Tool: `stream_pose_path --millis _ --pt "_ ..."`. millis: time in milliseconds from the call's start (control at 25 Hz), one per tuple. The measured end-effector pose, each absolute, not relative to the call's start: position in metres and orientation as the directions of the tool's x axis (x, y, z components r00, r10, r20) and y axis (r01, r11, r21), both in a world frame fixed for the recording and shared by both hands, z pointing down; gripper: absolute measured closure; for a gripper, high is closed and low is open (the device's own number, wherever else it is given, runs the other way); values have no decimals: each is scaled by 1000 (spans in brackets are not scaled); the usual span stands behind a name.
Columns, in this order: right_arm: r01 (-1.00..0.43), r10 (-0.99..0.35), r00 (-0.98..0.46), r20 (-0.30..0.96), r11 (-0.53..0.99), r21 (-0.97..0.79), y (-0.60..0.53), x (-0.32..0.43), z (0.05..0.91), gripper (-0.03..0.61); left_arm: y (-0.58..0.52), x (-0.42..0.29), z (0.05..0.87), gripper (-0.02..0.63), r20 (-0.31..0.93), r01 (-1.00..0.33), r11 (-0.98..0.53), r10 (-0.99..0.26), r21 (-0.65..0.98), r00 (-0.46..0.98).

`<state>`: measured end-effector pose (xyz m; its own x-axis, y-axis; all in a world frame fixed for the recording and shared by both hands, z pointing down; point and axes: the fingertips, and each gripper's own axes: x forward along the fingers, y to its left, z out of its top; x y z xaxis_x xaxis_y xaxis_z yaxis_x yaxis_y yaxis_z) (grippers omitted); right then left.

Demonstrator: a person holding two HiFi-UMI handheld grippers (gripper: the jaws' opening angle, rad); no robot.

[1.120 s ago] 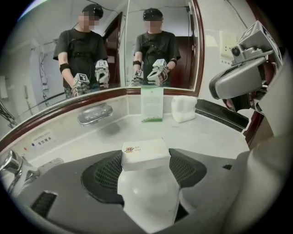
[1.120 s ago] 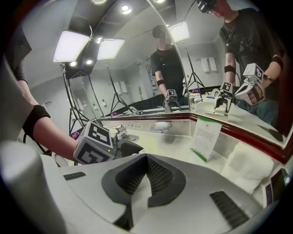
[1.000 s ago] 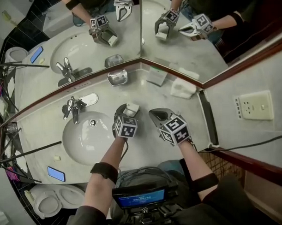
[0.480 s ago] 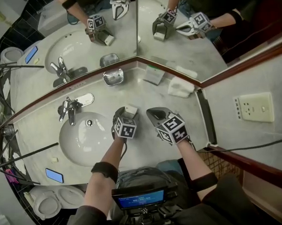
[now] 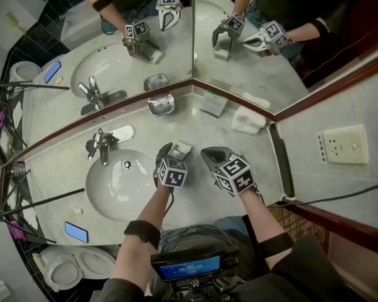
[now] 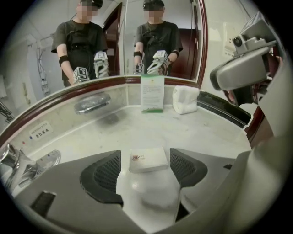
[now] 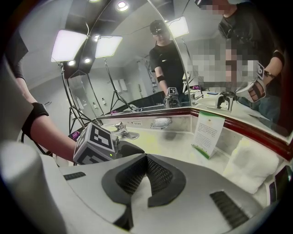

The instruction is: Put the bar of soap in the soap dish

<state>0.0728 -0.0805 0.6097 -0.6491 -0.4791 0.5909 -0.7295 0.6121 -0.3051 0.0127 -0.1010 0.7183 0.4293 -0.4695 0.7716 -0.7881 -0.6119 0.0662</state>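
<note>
Left tongs (image 5: 174,155) are wide apart, straddling the bar of soap (image 6: 147,159). No clamp: a gap shows at one pad and the other sits just beside the bar. Soap looks to lie flat on the desk (image 5: 194,125), just right of the sink basin (image 5: 116,181). Right tongs (image 7: 146,157) are fully closed with nothing between the pads, hovering just beside the left ones. Soap dish (image 5: 161,105) is metal and sits at the back against the mirror base, apart from the soap. Sign card (image 5: 213,104) and folded towel (image 5: 248,120) sit further right along the back.
</note>
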Motion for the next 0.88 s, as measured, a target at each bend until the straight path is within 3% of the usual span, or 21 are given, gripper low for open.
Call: stream_pose_path --millis 120,440,880 --pt "-723 -482 -657 580 622 -301 -81 67 602 560 -103 8 686 325 728 -791 -608 -513 65 454" --pt "-697 -500 -684 531 664 -272 -86 45 567 559 -96 -30 585 609 565 -848 -528 -687 44 457" --pt "-669 -510 -710 485 703 -240 -75 24 527 560 -55 -99 515 611 459 -914 -398 -801 72 385"
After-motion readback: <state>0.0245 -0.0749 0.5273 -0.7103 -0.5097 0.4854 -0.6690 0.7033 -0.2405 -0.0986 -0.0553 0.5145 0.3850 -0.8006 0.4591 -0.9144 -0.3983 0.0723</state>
